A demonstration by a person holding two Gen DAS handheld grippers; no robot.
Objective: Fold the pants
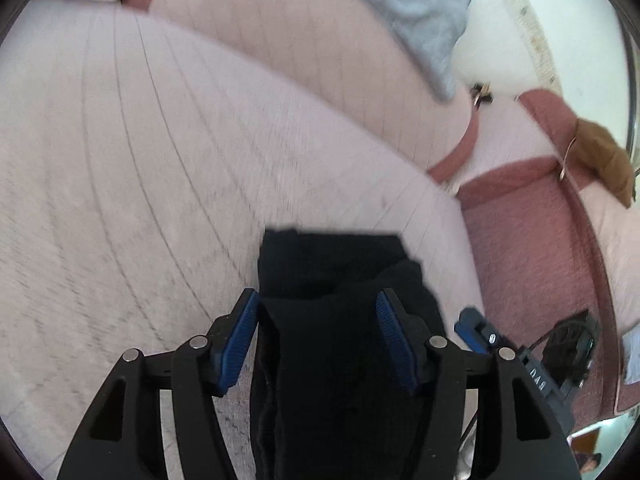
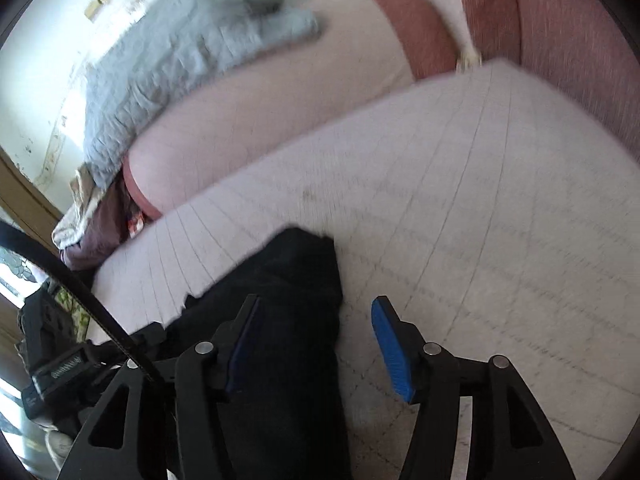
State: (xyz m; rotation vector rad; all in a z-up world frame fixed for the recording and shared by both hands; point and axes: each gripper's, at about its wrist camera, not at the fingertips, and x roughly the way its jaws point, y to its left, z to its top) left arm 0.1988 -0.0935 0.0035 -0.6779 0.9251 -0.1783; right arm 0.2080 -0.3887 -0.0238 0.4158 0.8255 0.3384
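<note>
Black pants [image 1: 344, 320] lie on a pale pink cushion [image 1: 140, 160] crossed by thin dark lines, its piping dusty rose. A grey quilted blanket [image 2: 172, 60] lies behind. Each black gripper has blue ribbed pads [image 2: 390, 354].

one pair of black pants [image 1: 340, 320], two grippers, left gripper [image 1: 316, 312] and right gripper [image 2: 316, 316], four blue finger pads, one grey blanket [image 2: 176, 64] upper left, one brown cloth [image 1: 604, 156] at right edge
</note>
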